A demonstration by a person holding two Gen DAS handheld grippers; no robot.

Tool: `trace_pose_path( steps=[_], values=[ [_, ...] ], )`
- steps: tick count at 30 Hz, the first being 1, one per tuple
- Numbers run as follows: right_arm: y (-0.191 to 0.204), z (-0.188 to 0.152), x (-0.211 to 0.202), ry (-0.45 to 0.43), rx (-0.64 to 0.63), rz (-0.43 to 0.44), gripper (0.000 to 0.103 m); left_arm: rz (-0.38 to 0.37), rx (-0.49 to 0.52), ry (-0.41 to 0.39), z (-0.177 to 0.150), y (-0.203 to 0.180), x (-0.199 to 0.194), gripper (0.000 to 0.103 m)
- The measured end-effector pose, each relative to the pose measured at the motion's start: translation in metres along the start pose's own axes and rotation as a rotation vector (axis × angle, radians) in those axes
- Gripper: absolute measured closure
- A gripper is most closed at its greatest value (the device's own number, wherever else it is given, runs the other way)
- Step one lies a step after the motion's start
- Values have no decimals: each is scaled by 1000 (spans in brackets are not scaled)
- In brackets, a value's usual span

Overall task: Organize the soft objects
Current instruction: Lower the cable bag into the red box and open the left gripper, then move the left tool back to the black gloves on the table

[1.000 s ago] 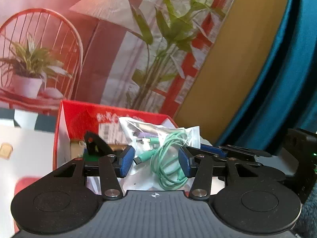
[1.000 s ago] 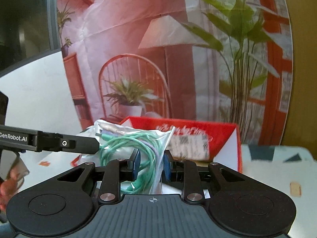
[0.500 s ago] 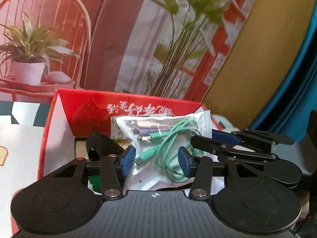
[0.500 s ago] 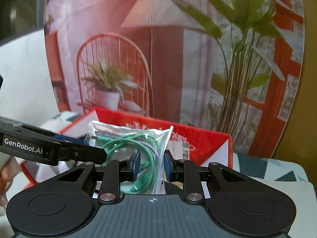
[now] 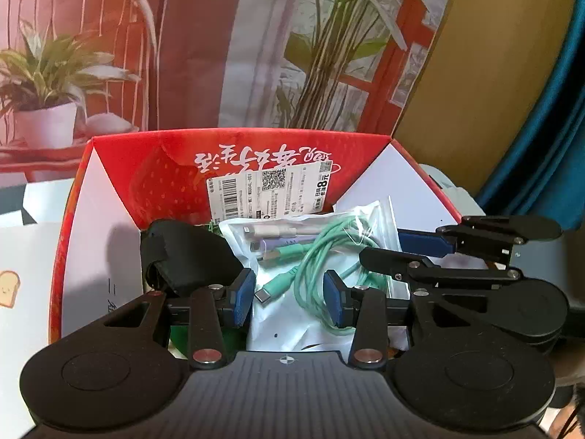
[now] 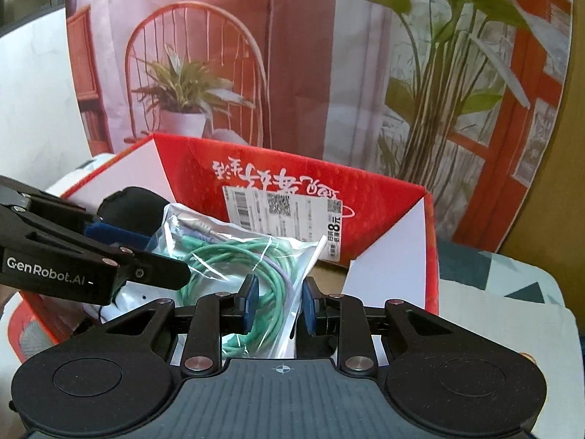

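Note:
A clear plastic bag of green and purple cables (image 5: 292, 256) (image 6: 234, 252) hangs inside the open red cardboard box (image 5: 237, 135) (image 6: 292, 157). My left gripper (image 5: 289, 298) straddles the bag's lower left part. Its jaws are closing, and both blue pads press on the bag. My right gripper (image 6: 279, 303) is shut on the bag's right edge, pinching plastic and cable. From the other wrist, the right gripper (image 5: 380, 248) and the left gripper (image 6: 161, 256) each reach in from the side. A black soft object (image 5: 182, 252) (image 6: 131, 205) lies in the box to the bag's left.
A barcode label (image 5: 270, 190) sticks to the box's far inner wall. Behind the box stands a printed backdrop (image 5: 219, 55). A white cloth with a toast print (image 5: 11, 289) lies left of the box, a patterned cloth (image 6: 512, 292) to its right. A teal curtain (image 5: 548, 109) hangs at the far right.
Both grippers have come forward and down with the bag, so it now sits between the box walls. The left pads stand closer together than before.

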State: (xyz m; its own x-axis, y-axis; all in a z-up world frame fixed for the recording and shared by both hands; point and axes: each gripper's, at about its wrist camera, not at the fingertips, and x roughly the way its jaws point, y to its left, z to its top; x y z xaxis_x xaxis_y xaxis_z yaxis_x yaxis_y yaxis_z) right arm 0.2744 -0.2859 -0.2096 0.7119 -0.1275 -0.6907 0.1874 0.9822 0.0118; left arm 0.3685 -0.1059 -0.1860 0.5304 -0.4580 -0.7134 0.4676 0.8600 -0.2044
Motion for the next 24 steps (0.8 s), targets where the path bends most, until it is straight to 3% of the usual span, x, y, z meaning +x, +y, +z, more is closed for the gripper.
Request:
trace_pose_path(
  steps=[2, 4, 8, 15, 24],
  values=[
    [3, 1, 0, 14, -11, -22, 77, 10, 8, -13, 0, -3, -4, 59],
    [5, 2, 0, 20, -23, -63, 68, 17, 26, -36, 1, -5, -13, 58],
    [7, -2, -12, -41, -24, -108, 57, 40, 54, -84, -1, -6, -36, 50],
    [5, -14, -49, -177, 14, -79, 39, 83, 60, -165, -17, -1, -84, 40],
    [15, -54, -98, -304, 91, -48, 37, 86, -26, -180, -75, 6, -126, 40]
  ],
)
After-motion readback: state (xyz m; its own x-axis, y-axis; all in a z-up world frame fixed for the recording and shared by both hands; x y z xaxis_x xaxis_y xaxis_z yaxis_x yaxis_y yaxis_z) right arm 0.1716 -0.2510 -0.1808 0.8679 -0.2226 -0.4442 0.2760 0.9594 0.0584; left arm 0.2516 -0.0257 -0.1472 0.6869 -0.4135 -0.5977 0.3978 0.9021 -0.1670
